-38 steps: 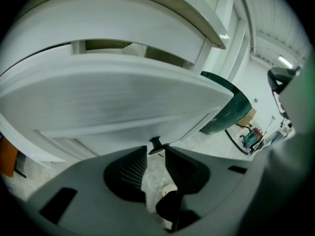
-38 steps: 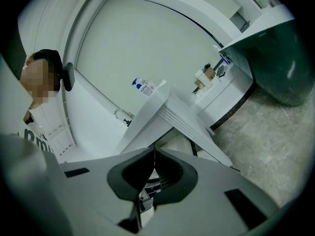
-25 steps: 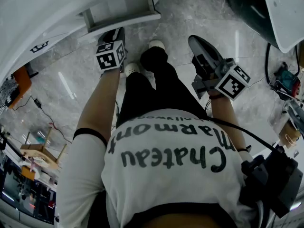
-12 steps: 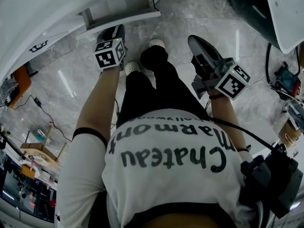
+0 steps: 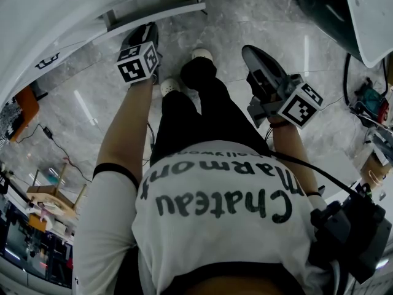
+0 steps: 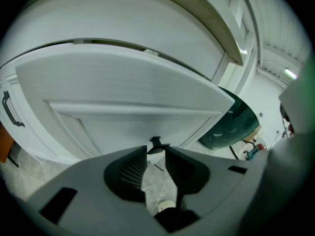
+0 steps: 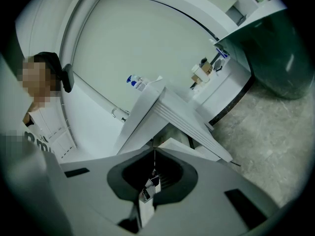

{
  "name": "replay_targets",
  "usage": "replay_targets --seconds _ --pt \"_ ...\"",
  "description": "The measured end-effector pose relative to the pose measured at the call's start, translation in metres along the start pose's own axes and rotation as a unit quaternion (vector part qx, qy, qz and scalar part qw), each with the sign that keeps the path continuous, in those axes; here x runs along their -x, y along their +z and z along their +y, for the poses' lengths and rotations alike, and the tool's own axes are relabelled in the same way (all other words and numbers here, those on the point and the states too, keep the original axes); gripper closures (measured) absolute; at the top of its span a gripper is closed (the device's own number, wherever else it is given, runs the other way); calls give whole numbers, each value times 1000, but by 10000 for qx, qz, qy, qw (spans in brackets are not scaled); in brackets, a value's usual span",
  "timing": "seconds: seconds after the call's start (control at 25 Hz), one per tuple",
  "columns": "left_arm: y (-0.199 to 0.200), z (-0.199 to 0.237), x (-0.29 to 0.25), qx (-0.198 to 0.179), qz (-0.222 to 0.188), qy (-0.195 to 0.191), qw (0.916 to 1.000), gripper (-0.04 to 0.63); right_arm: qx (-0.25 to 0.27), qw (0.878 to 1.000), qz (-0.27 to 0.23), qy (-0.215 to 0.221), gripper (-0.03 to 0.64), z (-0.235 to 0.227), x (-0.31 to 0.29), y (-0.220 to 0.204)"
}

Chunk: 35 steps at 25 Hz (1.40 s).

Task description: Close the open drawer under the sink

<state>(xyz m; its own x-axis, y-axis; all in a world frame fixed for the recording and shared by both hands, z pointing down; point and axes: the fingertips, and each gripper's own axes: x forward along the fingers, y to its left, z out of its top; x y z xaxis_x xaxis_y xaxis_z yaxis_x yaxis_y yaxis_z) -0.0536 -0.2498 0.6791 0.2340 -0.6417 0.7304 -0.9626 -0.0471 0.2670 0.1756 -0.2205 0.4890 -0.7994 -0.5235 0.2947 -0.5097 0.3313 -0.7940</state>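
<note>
head view: overhead, steeply down | gripper views: forward, near | shared: drawer [image 5: 156, 12]

Only readable text was on the person's white T-shirt [image 5: 202, 238], upside down in the head view: "Chateau" in big dark letters, "Marmont" above it, and a smaller, partly hidden line that looked like "Hollywood".

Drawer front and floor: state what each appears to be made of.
Drawer front: likely painted or lacquered wood or board. It has a smooth, white satin face with a routed recessed panel and no grain showing. Floor: probably polished stone or marble-look tile. It is grey with pale veining and streaked light reflections; which of the two it is, the look leaves open.
</note>
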Motion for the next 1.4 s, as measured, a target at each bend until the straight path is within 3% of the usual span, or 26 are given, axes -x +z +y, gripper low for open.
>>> replay_targets --seconds 0.28,0.76,1.4 --pt "6 1 -3 15 -92 -16 10000 482 -50 10000 10 3 606 -3 0 -2" --pt "51 21 -21 704 -394 371 9960 488 -102 9999 -49 -30 606 -8 1 0" --pt "61 24 -18 749 -387 335 9959 486 -224 9997 -89 42 606 -5 -4 7"
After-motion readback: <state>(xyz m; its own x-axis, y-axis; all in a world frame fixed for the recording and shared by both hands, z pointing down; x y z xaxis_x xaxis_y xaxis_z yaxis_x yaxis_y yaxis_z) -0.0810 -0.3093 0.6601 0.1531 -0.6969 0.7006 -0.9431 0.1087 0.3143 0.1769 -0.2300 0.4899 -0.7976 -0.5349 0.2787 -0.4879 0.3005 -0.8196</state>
